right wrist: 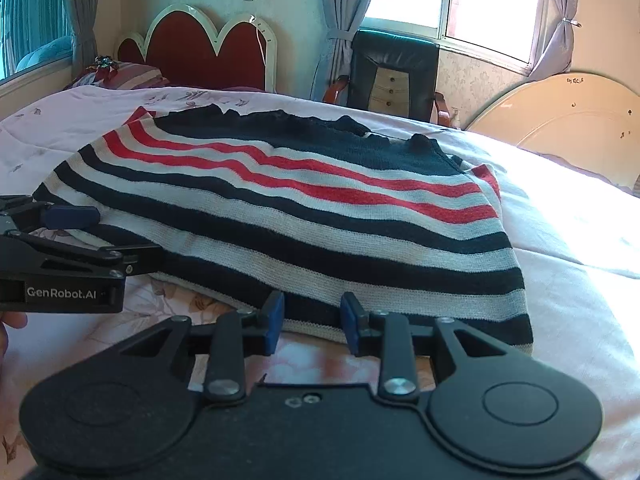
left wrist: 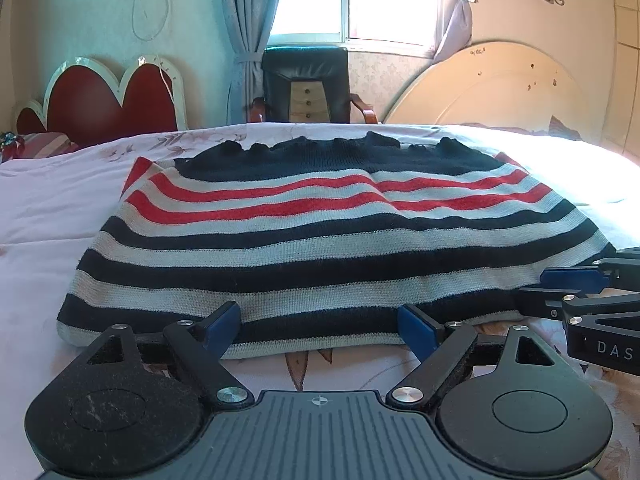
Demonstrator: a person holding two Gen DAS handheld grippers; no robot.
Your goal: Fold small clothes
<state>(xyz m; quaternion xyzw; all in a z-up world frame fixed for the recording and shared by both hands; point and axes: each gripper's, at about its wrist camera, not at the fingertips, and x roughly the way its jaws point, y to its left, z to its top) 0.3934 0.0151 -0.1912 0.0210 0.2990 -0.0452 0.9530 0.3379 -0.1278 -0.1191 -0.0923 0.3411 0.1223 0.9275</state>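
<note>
A knitted sweater (left wrist: 304, 240), ribbed at the hem and banded in navy, grey and red, lies flat on a pale floral bedspread (left wrist: 40, 208). The left gripper (left wrist: 320, 326) spreads wide at its near hem; the right gripper (right wrist: 312, 322), jaws partly parted, grasps nothing.

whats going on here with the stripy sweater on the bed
A person is holding a two-finger tool in each hand and is about to fold a striped sweater that lies spread flat on the bed. Both tools sit at the sweater's near hem: the left tool has its jaws wide open with the hem between them, and the right tool is open more narrowly at the same edge, further to the right. Neither is pinching the fabric yet, and no fold has been made.
</note>
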